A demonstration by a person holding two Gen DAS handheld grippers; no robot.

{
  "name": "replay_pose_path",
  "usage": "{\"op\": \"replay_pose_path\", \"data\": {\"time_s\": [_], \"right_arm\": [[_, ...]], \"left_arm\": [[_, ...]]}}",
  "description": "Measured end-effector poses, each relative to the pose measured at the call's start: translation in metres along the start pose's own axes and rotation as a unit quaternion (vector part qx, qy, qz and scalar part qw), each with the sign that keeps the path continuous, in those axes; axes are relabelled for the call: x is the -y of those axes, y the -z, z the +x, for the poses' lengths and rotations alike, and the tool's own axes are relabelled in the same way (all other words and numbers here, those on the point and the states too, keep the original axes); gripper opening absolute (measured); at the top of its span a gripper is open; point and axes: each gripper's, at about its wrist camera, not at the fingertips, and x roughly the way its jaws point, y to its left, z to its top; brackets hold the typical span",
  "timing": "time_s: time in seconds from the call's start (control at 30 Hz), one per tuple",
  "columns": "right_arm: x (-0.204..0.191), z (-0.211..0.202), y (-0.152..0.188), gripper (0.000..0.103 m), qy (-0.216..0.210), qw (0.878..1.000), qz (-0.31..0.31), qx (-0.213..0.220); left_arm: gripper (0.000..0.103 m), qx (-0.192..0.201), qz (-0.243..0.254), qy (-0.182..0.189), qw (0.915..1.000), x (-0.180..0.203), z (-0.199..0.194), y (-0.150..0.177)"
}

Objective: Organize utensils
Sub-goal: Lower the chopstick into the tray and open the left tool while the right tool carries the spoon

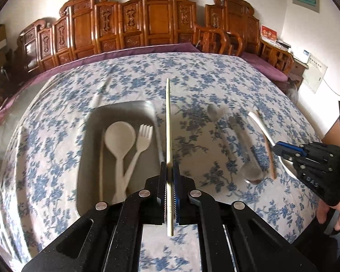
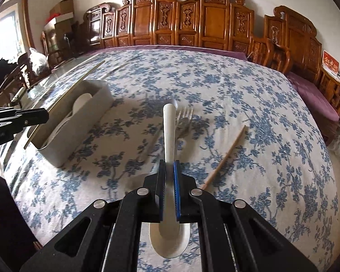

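My left gripper (image 1: 169, 165) is shut on a pale chopstick (image 1: 168, 117), held above the right side of a grey tray (image 1: 88, 136). In the tray lie a white spoon (image 1: 120, 136), a white fork (image 1: 144, 137) and another pale stick (image 1: 100, 170). My right gripper (image 2: 169, 165) is shut on the handle of a white soup spoon (image 2: 168, 131), whose bowl hangs under the jaws. Below it on the floral cloth lie a metal fork (image 2: 184, 116) and a brown chopstick (image 2: 226, 156). The left wrist view also shows the right gripper (image 1: 276, 146) to the tray's right.
Blurred metal spoons (image 1: 251, 174) lie on the cloth between tray and right gripper. The grey tray (image 2: 79, 136) stands at the left in the right wrist view, with the left gripper (image 2: 34, 116) over it. Carved wooden chairs (image 1: 156, 18) line the far side of the table.
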Motion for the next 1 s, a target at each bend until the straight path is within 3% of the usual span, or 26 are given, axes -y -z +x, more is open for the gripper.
{"op": "replay_pose_path", "data": {"time_s": [0.43, 1.0], "right_arm": [[-0.019, -0.002, 0.002, 0.008, -0.010, 1.000, -0.018, 0.001], [-0.021, -0.005, -0.007, 0.008, -0.024, 1.000, -0.007, 0.009]], "left_arm": [[0.004, -0.031, -0.039, -0.016, 0.9986, -0.049, 0.013, 0.010], [0.004, -0.042, -0.050, -0.020, 0.9977, -0.061, 0.034, -0.002]]}}
